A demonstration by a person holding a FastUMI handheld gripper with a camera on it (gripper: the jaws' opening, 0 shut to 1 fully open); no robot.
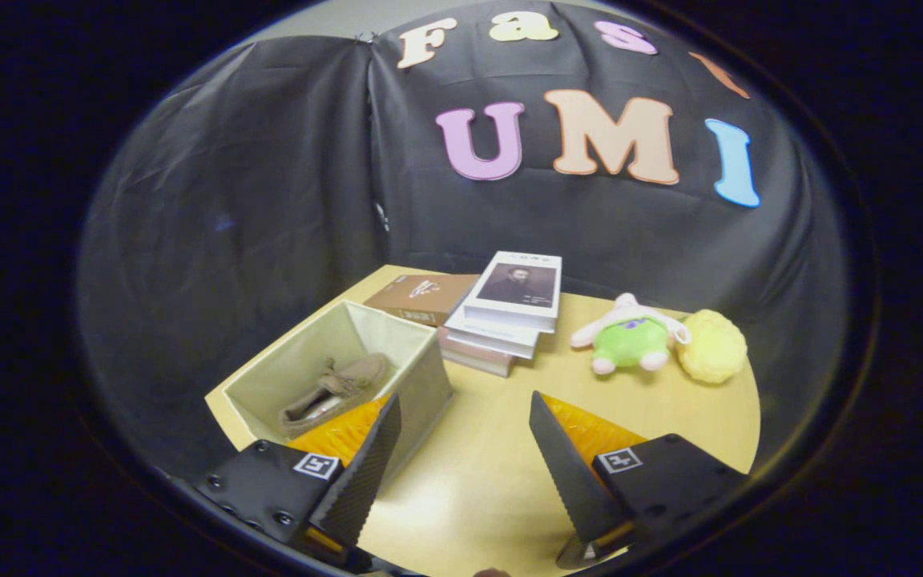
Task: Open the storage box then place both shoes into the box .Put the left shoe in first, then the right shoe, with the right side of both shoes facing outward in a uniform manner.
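Holding our gripper [461,437] with fingers spread wide and empty, we see one brown shoe [336,393] lying inside the open beige box [421,377], books [501,320] just beyond it

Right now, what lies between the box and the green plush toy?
A stack of books lies between the box and the plush. The open claw holds nothing.

Fabric-walled storage box [421,377], suede-like shoe [337,393], smooth wooden table [493,457], fluffy plush toys [634,340].

gripper [465,437] fingers spread, empty | one shoe [336,392] lying in open storage box [421,381] | table [493,465]
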